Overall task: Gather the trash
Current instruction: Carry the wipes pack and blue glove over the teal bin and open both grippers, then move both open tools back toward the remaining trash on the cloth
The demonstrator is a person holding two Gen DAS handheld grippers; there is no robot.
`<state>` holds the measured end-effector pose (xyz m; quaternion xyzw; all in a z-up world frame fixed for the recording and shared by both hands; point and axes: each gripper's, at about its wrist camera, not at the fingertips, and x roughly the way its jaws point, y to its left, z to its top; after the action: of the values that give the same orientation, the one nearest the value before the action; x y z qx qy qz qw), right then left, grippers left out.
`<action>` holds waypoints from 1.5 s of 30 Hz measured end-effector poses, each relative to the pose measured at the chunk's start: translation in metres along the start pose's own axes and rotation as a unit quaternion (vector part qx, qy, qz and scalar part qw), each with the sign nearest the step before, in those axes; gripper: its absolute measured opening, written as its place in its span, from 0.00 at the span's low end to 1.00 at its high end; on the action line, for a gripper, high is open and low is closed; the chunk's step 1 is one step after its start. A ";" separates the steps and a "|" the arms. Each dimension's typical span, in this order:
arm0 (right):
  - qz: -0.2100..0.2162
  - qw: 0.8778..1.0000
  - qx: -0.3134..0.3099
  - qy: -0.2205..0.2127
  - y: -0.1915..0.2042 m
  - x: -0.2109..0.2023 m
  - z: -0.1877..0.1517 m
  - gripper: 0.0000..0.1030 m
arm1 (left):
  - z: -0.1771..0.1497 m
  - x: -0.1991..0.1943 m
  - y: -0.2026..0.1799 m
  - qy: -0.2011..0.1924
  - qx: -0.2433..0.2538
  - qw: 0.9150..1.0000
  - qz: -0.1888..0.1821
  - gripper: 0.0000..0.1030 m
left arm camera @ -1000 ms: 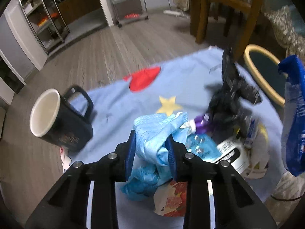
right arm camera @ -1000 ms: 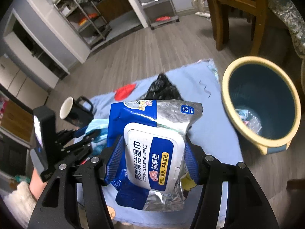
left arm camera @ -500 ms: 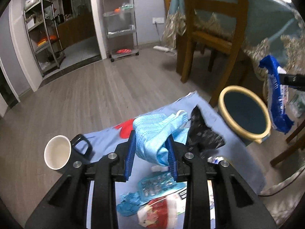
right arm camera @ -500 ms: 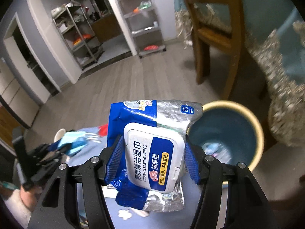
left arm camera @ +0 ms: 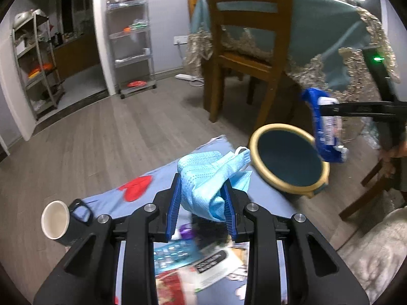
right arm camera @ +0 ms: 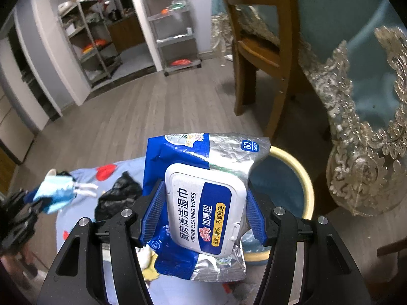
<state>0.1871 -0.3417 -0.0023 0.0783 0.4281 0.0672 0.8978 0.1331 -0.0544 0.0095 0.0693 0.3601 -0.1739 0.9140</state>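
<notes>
Left wrist view: the left tool (left arm camera: 202, 204) clenches a soft, light face mask (left arm camera: 211, 175) above the cloth, short of the bin (left arm camera: 288, 161); right wrist view: the right tool (right arm camera: 203, 209) grips a crinkly, likely slippery wipes pack (right arm camera: 203, 190) by its stiff lid over the bin (right arm camera: 304, 178).

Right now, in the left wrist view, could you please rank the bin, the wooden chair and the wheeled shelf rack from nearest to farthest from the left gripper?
1. Bin, on the floor, right of the left gripper.
2. Wooden chair, behind the bin.
3. Wheeled shelf rack, against the far wall, left.
</notes>
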 end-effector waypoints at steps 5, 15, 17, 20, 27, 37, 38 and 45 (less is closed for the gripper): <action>-0.003 0.999 0.047 0.023 -0.032 0.024 -0.001 0.60 | 0.008 0.013 -0.041 0.001 0.033 0.999 -0.018 0.29; -0.041 0.993 0.107 0.032 -0.080 0.047 -0.007 0.60 | 0.025 0.079 -0.104 0.042 0.086 0.994 -0.059 0.29; -0.057 0.992 0.106 0.031 -0.083 0.050 -0.005 0.60 | 0.026 0.098 -0.117 0.051 0.107 0.991 -0.055 0.29; -0.063 0.990 0.125 0.032 -0.092 0.055 -0.008 0.60 | 0.027 0.124 -0.125 0.066 0.104 0.991 -0.059 0.29; -0.061 0.985 0.161 0.004 -0.105 0.050 -0.007 0.61 | 0.030 0.178 -0.146 0.097 0.089 0.990 -0.050 0.29; -0.040 0.983 0.178 -0.024 -0.106 0.030 -0.001 0.89 | 0.031 0.151 -0.139 0.044 0.079 0.995 -0.041 0.85; -0.036 0.983 0.175 -0.027 -0.104 0.028 -0.001 0.90 | 0.028 0.145 -0.136 0.042 0.083 0.995 -0.034 0.85; -0.023 0.991 0.125 -0.035 -0.066 0.015 0.001 0.90 | 0.014 0.082 -0.117 0.004 0.121 0.993 -0.003 0.92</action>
<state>0.2011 -0.4035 -0.0260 0.1829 0.4033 -0.0102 0.8966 0.1544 -0.1890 -0.0363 0.1789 0.3403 -0.2182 0.8970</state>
